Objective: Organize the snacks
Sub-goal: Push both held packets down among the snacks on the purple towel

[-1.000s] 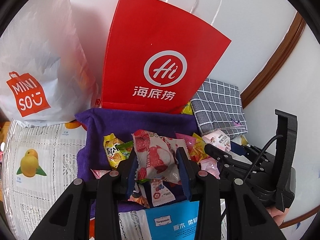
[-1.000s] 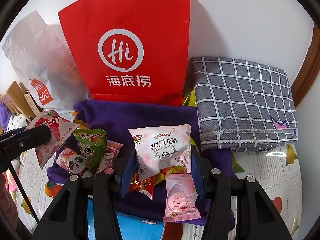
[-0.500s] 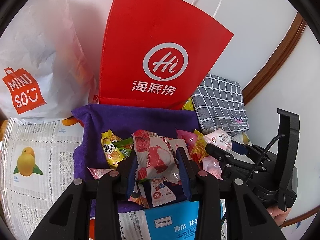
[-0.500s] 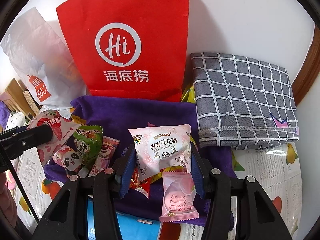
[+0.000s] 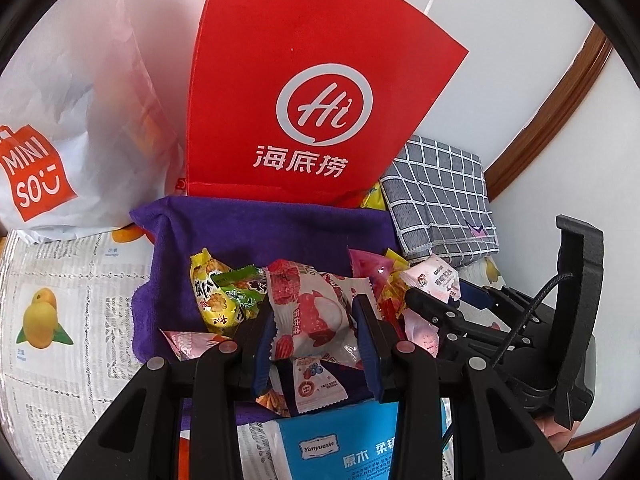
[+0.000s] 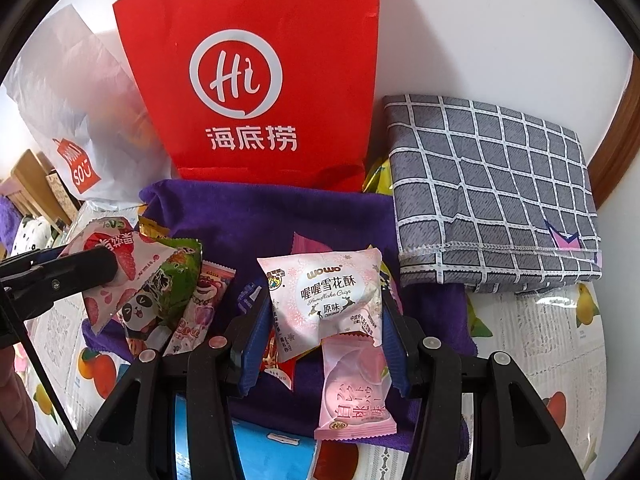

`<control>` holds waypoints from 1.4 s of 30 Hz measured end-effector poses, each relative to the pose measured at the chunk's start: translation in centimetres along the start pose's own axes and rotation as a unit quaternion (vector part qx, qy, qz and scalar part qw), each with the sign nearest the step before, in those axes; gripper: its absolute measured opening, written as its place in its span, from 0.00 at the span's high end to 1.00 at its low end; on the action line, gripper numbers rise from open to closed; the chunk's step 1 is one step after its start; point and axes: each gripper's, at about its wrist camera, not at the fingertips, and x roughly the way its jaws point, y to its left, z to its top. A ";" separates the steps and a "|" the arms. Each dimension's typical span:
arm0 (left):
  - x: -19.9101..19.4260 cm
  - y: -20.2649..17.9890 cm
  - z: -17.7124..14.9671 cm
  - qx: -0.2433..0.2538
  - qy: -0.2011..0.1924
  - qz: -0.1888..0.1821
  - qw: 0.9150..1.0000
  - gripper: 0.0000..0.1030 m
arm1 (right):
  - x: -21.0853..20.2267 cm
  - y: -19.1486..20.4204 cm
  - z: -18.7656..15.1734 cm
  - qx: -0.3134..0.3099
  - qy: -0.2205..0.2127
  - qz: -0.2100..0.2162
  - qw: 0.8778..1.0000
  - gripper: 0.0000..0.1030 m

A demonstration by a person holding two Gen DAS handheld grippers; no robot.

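My left gripper [image 5: 314, 316] is shut on a red-and-white strawberry snack packet [image 5: 310, 312], held above a purple cloth [image 5: 256, 232] strewn with several snacks. My right gripper [image 6: 326, 312] is shut on a pale pink WOWO snowflake-crisp packet [image 6: 326, 296], also lifted over the purple cloth [image 6: 256, 216]. A pink round-candy packet [image 6: 354, 396] lies just under the right gripper. In the left wrist view the right gripper [image 5: 430, 294] shows at right with its pink packet [image 5: 434, 280]. The right wrist view shows the left gripper's finger [image 6: 80, 270] at left with the strawberry packet [image 6: 116, 264].
A red Hi paper bag [image 5: 304, 92] stands behind the cloth, a white Miniso bag [image 5: 60, 128] to its left, and a folded grey checked cloth [image 6: 488, 192] to its right. Fruit-printed paper [image 5: 52, 304] covers the table. A blue tissue pack [image 5: 344, 444] lies at the near edge.
Both views have crept slightly closer to the red bag. Each gripper still holds its packet; nothing was let go.
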 end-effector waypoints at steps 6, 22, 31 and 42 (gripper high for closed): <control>0.3 0.0 0.0 -0.001 0.004 0.001 1.000 0.66 | 0.4 -0.1 -0.1 -0.001 0.004 0.002 1.000 0.51; 1.2 0.0 -0.2 -0.001 0.015 0.001 1.000 0.66 | 1.2 -0.2 -0.3 -0.007 0.015 0.000 1.000 0.51; 1.7 -0.1 -0.3 0.001 0.020 0.004 1.000 0.66 | 1.6 -0.1 -0.4 -0.012 0.019 -0.001 1.000 0.51; 2.2 0.0 -0.5 0.002 0.027 0.009 1.000 0.66 | 2.0 -0.3 -0.4 -0.019 0.021 -0.002 1.000 0.51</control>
